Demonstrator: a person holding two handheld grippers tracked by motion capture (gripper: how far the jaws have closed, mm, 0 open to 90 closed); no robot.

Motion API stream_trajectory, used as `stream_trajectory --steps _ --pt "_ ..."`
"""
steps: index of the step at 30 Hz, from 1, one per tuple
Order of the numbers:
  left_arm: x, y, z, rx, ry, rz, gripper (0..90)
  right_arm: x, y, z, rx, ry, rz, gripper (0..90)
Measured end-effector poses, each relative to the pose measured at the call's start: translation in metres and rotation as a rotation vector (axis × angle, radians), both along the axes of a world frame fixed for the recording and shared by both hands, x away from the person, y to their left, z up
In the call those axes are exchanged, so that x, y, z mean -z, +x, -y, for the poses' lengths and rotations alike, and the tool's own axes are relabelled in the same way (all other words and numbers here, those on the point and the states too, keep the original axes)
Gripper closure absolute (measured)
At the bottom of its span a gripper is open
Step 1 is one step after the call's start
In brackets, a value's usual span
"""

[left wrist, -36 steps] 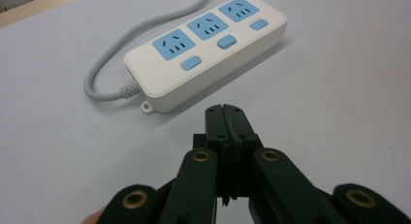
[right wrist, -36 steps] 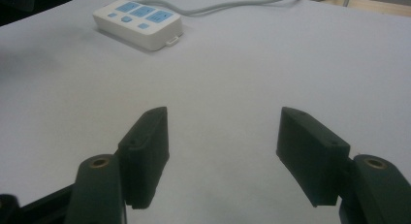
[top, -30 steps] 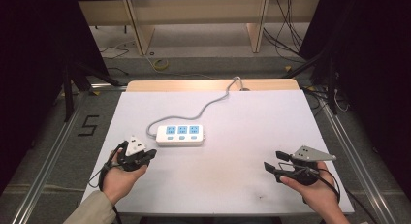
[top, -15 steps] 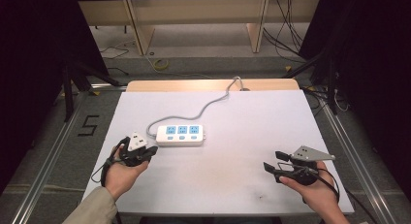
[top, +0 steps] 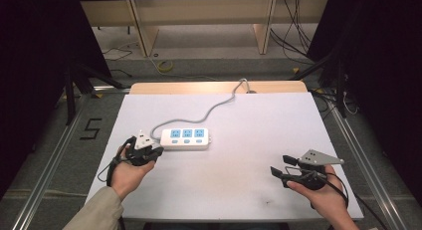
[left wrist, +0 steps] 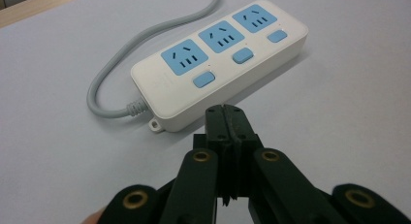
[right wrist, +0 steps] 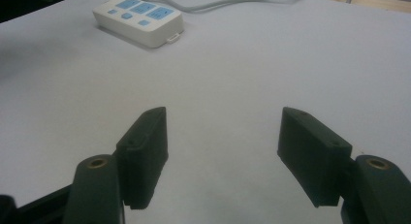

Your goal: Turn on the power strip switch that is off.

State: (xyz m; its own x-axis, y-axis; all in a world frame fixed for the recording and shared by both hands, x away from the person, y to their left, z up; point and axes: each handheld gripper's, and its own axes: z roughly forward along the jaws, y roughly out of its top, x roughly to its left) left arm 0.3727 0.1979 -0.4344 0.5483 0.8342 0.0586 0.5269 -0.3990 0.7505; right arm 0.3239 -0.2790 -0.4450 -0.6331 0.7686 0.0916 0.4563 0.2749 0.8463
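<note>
A white plastic three-socket power strip with blue outlets and switches (top: 186, 138) is seen lying flat on the white tabletop (top: 249, 125), its grey cable (top: 219, 105) trailing toward the far edge. The left gripper (left wrist: 227, 120) is held just beside the strip's near end, jaws pressed together, empty. The right gripper (right wrist: 223, 136) is held wide apart, empty, well away from the strip

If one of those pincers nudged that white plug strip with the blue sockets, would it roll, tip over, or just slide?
The white plastic power strip with three blue sockets lies flat and low on the white table, so it would probably slide, not roll or tip. Its smooth, rigid-looking shell may slip between the jaws. The bendy-looking grey cable curving from one end would likely drag behind and swing it round.
</note>
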Motion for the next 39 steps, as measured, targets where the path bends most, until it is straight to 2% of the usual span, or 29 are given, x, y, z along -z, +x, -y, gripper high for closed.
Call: stream_trajectory --steps 17,39 --pt "-0.003 0.012 0.008 0.0 0.014 -0.003 89.9 0.001 0.001 0.0 -0.003 -0.001 -0.001 35.0" --pt "-0.007 0.027 0.016 -0.009 0.002 -0.016 89.9 0.002 0.001 -0.001 -0.01 -0.005 -0.005 34.6"
